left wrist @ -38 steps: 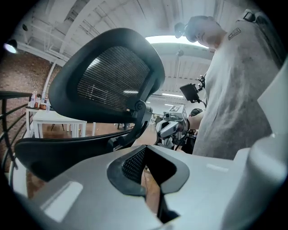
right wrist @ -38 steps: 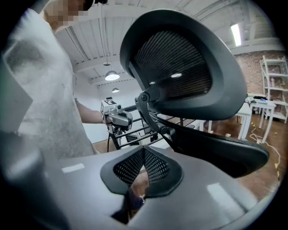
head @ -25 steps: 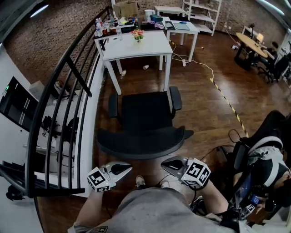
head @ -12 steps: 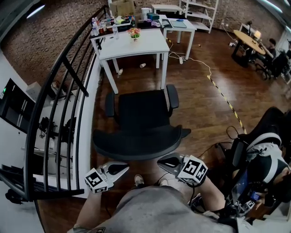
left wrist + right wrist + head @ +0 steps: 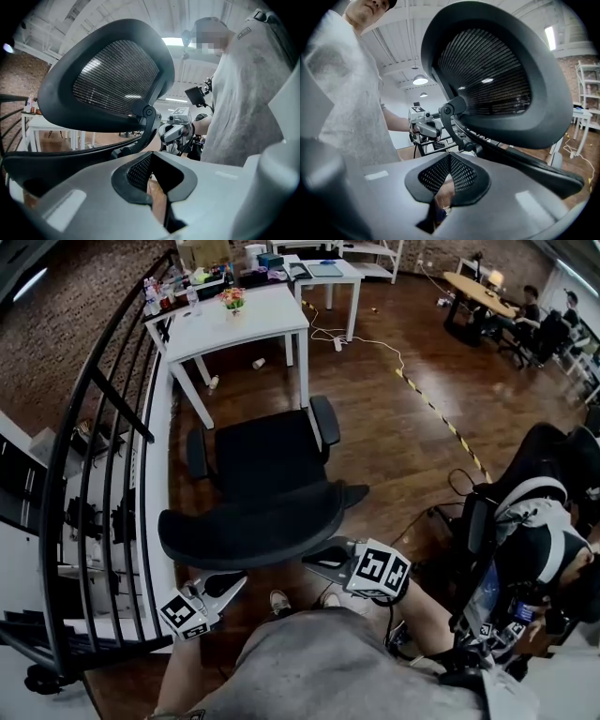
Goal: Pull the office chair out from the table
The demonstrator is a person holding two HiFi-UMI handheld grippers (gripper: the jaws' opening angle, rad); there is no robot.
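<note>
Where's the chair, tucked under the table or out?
Out. In the head view the chair sits clear of the table, with bare floor between them.

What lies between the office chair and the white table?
Only bare wooden floor, per the head view; two small objects lie farther back, under the white table.

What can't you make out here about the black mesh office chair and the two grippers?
Base of the black mesh office chair: head view, hidden under its seat and backrest.
Small items on the white table: head view, too small to identify.
Whether the left gripper or right gripper touches the backrest: head view, tips sit right at its rim.
</note>
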